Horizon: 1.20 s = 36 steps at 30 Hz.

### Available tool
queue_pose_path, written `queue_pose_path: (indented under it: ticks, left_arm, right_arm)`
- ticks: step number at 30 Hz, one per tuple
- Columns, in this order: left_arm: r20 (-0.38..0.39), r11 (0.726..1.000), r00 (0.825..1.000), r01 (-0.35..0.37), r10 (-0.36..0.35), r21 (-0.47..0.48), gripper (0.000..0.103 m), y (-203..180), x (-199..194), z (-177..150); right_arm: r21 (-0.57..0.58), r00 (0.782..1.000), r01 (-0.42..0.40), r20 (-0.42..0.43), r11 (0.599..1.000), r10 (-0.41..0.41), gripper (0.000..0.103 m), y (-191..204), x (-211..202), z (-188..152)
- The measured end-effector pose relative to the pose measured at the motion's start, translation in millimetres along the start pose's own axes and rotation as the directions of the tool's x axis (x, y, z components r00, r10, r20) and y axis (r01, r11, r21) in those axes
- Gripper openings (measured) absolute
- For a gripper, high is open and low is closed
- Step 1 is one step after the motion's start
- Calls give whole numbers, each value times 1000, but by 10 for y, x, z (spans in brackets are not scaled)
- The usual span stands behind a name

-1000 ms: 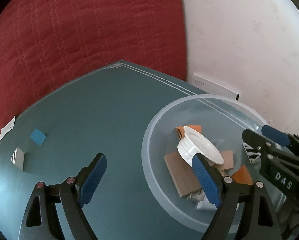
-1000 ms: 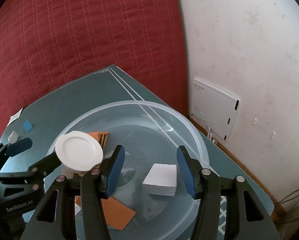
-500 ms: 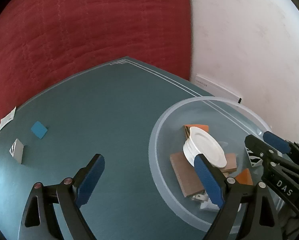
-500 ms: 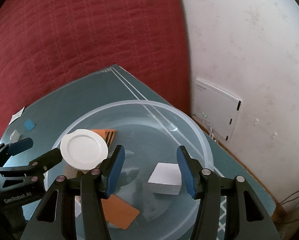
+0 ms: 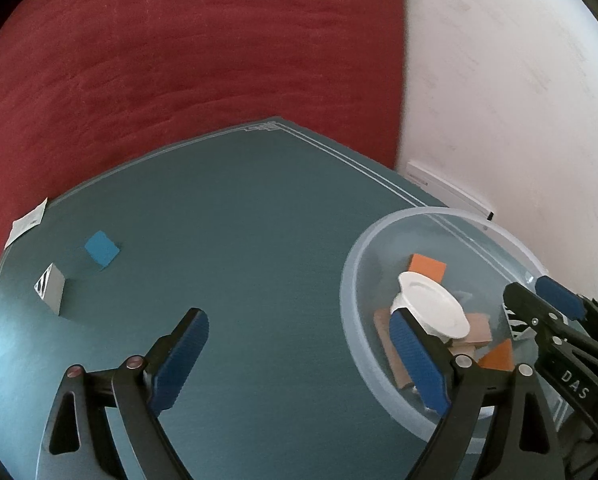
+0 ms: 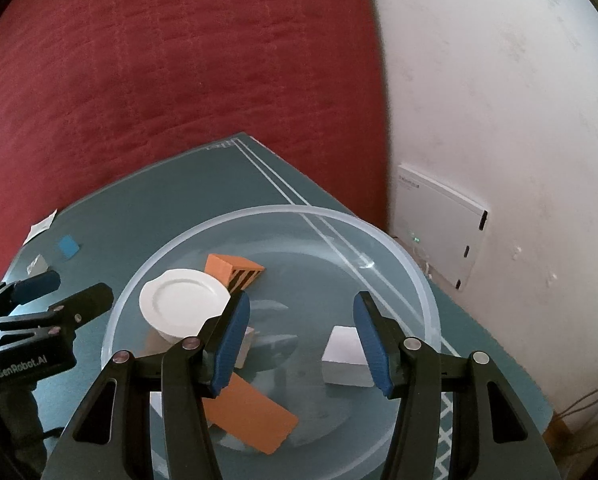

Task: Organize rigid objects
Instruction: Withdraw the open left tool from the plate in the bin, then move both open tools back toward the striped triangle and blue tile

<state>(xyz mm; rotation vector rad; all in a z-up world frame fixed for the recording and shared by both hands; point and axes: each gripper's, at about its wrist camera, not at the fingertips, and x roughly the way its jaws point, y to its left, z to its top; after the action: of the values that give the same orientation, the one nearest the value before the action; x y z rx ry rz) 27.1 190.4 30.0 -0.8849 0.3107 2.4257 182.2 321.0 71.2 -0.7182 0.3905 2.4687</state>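
Observation:
A clear plastic bowl [image 6: 419, 280] stands on the teal table and holds a white round dish [image 6: 183, 300], a striped orange block [image 6: 235, 270], a flat orange block [image 6: 251, 412] and a white block [image 6: 345, 352]. My right gripper [image 6: 303, 342] hangs open over the bowl with nothing between its fingers. My left gripper [image 5: 299, 356] is open and empty, left of the bowl [image 5: 351, 280], its right finger overlapping the rim beside the dish [image 5: 431, 308]. A blue block [image 5: 102, 250] and a grey striped block [image 5: 50, 288] lie on the table at far left.
A paper tag [image 5: 27, 224] lies at the table's far left edge. Red quilted fabric [image 5: 179, 60] rises behind the table, and a white wall [image 6: 499, 100] with a white box [image 6: 439, 216] stands to the right. The table [image 5: 239, 220] shows bare teal between bowl and loose blocks.
My left gripper has drawn left and slightly up, away from the bowl, with a small roll. The white dish went from tilted to lying flatter on the blocks. My right gripper stayed put.

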Motion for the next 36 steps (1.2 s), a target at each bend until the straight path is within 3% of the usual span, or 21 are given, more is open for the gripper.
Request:
queue_pose_path:
  ticks: [14, 36]
  left_arm:
    - [-14, 994, 996, -90, 89, -64, 95, 277, -108, -93]
    - [-64, 963, 976, -218, 210, -160, 97, 987, -165, -290]
  right_arm:
    - [-33, 999, -49, 5, 998, 49, 58, 216, -17, -4]
    - [-159, 965, -262, -16, 952, 262, 62, 1114, 69, 38]
